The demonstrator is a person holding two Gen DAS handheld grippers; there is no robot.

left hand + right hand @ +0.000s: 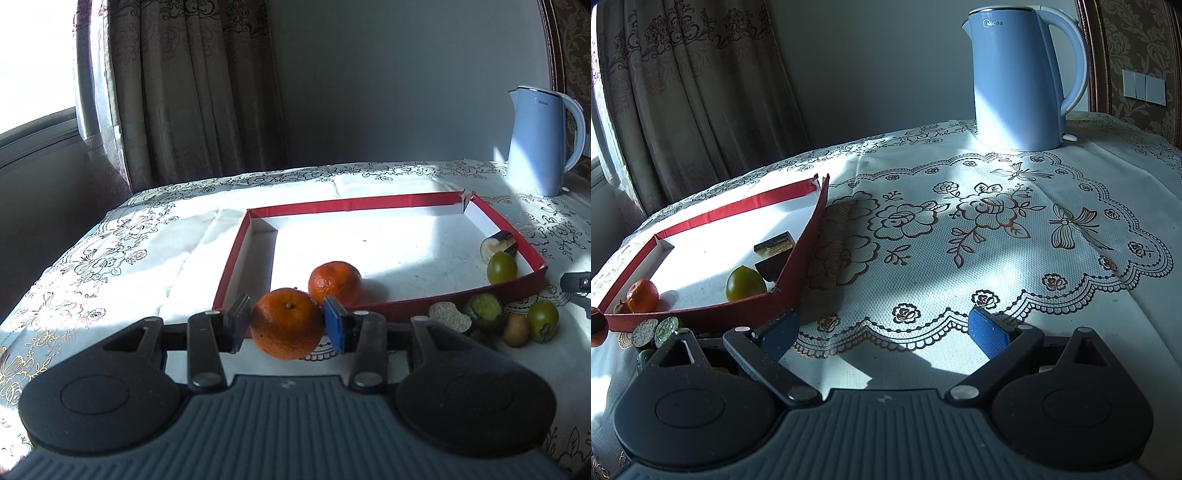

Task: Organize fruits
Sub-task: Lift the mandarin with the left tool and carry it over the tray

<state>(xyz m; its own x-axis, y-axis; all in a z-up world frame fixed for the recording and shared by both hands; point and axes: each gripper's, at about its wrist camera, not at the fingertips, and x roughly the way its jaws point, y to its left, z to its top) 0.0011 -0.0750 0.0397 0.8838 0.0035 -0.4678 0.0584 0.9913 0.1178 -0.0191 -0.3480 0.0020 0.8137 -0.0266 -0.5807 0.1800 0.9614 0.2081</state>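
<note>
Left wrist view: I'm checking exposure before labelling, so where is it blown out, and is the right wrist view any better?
Left wrist view: window and sunlit tray floor are clipped white. Right wrist view: milder, sun patches on the tablecloth, kettle half shaded.

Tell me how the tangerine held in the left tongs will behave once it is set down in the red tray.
The tangerine is round, so it may roll on the flat floor of the red tray. Its soft peel probably yields under the left tongs, so gentle pressure seems wise.

Tray centre clear; fruit cluster crowds front-right rim; kettle far back.
</note>
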